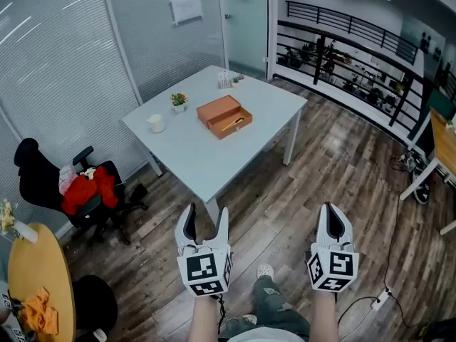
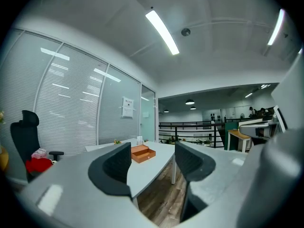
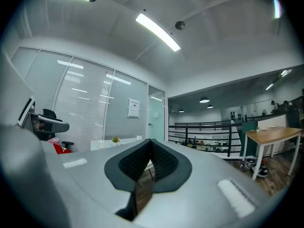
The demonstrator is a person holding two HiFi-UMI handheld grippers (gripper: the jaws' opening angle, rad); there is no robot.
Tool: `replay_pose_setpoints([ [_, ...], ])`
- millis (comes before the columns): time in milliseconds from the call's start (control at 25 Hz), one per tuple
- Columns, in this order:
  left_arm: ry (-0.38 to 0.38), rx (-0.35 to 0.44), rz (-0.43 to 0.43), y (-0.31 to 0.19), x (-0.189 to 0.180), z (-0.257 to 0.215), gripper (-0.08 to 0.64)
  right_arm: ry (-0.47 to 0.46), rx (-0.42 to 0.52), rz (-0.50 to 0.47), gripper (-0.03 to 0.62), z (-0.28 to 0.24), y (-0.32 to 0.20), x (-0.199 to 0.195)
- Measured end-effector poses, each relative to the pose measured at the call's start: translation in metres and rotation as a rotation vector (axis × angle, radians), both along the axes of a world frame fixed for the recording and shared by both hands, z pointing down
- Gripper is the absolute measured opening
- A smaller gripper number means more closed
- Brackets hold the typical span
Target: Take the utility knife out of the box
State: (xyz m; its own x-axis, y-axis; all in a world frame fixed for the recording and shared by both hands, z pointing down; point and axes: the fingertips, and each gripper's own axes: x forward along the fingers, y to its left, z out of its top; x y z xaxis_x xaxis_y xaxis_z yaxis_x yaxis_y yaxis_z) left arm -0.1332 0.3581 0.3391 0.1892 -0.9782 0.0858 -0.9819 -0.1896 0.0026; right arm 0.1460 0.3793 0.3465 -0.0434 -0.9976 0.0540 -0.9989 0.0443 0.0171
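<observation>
- On the far table, the orange box is sitting open, with the utility knife lying in its near-right half.
- The left hand-held gripper is hovering over the floor, near the table's edge, with its jaws wide apart and empty.
- The right hand-held gripper is hovering alongside, with its jaws pressed together on nothing.
- A white cup and a small plant are standing left of the box.

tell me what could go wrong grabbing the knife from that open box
The utility knife lies flat inside the open box, so a gripper could catch the box wall and drag it. The right gripper is shut and must open first; the left gripper is open. The cup stands near the box and could be knocked.
</observation>
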Motion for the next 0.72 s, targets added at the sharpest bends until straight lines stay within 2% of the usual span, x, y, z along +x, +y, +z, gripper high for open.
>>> replay_pose_setpoints([
  [440,0.001,0.033,-0.033,-0.14,0.038,-0.021,0.276,0.006,0.028,-0.04,0.011,-0.021,-0.149,0.038],
  [720,0.001,0.041,-0.034,-0.212,0.063,-0.022,0.276,0.013,0.044,-0.049,0.011,-0.025,-0.224,0.062],
])
